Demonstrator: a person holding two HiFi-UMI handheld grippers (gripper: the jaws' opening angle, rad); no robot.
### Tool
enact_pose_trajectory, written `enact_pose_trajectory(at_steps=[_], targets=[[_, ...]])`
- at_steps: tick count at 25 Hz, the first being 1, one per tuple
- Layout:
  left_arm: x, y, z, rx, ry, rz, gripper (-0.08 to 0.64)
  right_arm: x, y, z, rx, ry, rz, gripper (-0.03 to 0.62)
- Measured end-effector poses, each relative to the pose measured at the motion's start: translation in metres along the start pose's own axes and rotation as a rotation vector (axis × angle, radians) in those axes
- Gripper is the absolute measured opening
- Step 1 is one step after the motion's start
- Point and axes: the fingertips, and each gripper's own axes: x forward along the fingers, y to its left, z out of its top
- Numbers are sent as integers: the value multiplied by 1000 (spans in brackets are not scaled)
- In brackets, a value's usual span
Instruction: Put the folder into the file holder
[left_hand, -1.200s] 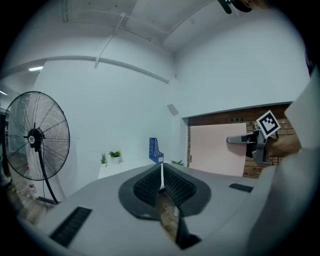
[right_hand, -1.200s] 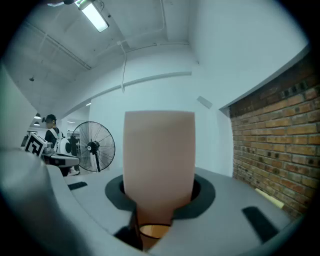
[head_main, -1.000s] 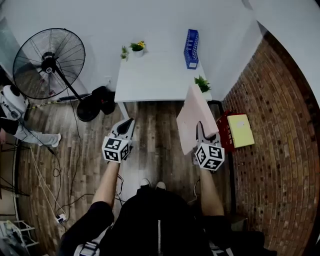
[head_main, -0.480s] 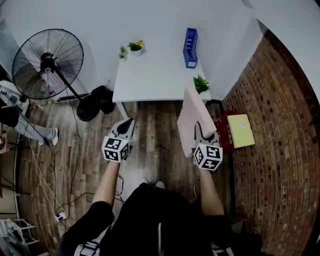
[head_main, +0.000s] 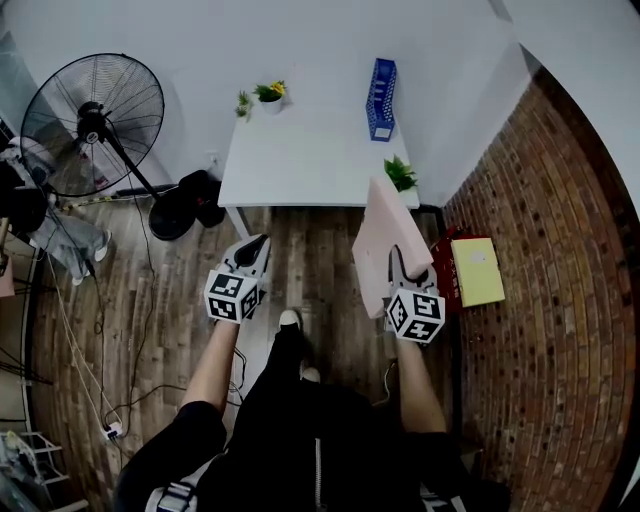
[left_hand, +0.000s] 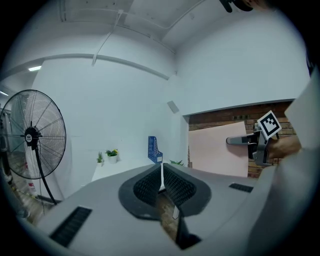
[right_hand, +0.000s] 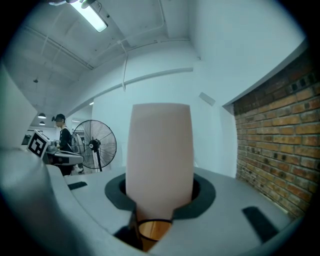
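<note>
This looks like an office workroom. A white table (head_main: 300, 160) bears a file holder (head_main: 381, 97) and plants (head_main: 272, 93). A fan (head_main: 95, 122) stands on wood floor (head_main: 310, 240) by a brick wall (head_main: 540, 250).

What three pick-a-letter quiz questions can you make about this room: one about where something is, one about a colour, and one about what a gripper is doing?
1. Where does the slotted plastic file holder stand?
A. on a chair
B. on the white rectangular table
C. on a shelf

2. What colour is that file holder?
A. blue
B. red
C. yellow

3. What is the right gripper doing?
A. open and empty
B. holding a cup
C. shut on the pale pink flat folder

Answers:
1. B, it sits at the table's far edge by the wall.
2. A, its walls show blue in the head view.
3. C, the folder stands clamped between the jaws in the right gripper view.
</note>
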Motion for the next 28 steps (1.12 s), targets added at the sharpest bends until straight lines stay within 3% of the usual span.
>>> enact_pose_trajectory(at_steps=[9, 28], targets=[[54, 24, 0, -14, 4, -17, 32, 52, -8, 4, 2, 16, 7, 144], [226, 155, 31, -41, -1, -81, 32, 245, -7, 56, 9, 17, -32, 144]])
